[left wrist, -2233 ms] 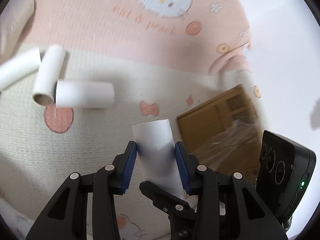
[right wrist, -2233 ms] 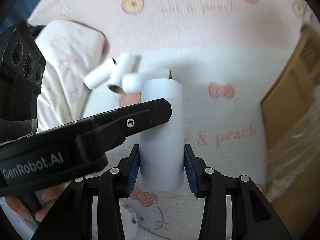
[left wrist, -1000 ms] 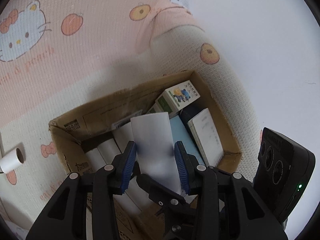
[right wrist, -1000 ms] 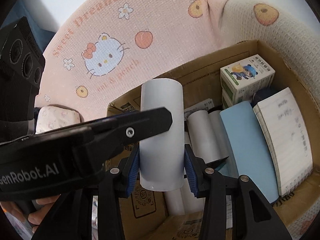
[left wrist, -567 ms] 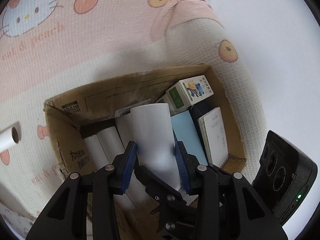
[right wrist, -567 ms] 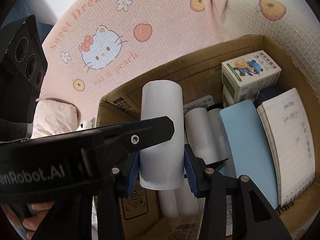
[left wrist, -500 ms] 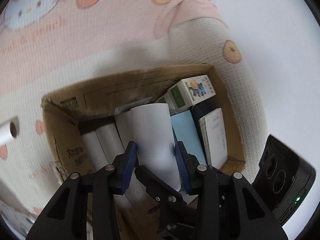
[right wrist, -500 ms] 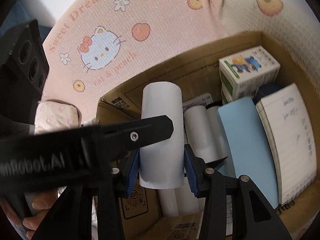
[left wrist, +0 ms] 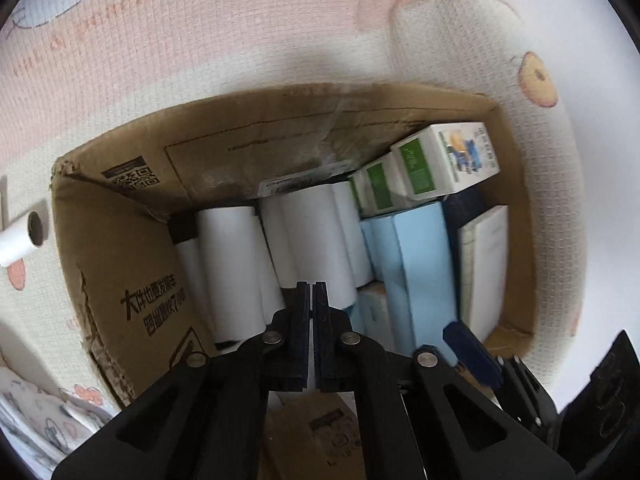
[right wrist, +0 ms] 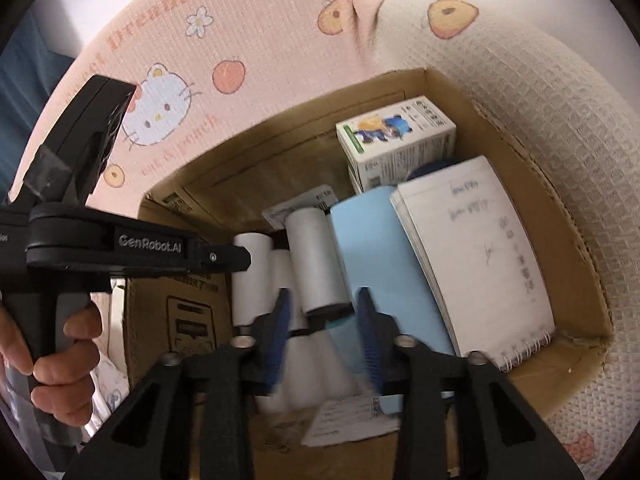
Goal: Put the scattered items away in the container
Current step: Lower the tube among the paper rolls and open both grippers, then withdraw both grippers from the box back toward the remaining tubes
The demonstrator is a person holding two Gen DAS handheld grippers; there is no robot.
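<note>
left wrist view, surface: a waffle-textured blanket (left wrist: pixel 240 40) is spread under everything, pink at the top and cream lower down, printed with a cartoon cat, fruit and lettering; a bright white area is seen at the right edge
left wrist view, container: an open brown cardboard box (left wrist: pixel 132 292) is set on the blanket, corrugated, with a qr label and black printed characters on its inner walls
left wrist view, contents: white paper tubes (left wrist: pixel 316 240) are laid side by side in the left half, smooth and cylindrical; a light blue book (left wrist: pixel 420 272) and a white notepad (left wrist: pixel 482 264) are stood on edge to their right; a green and white carton (left wrist: pixel 444 162) is lodged at the far right corner
left wrist view, stray item: one more loose tube (left wrist: pixel 22 238) with a brown core is left on the blanket outside the box, just beside its left wall
left wrist view, left gripper (left wrist: pixel 311 292): black plastic, held over the box; its jaws are pressed together with nothing between them
right wrist view, surface: the same blanket is seen; a dark blue strip is visible at the far left
right wrist view, contents: the spiral notepad's handwritten page and the blue book lie beside the tubes
right wrist view, right gripper (right wrist: pixel 324 332): blue ribbed pads are blurred; its jaws are closing, apart and gripping nothing; a tube's end is seen in the gap, lying loose in the box below
right wrist view, person: the left gripper's handle is held by a hand (right wrist: pixel 56 364)
</note>
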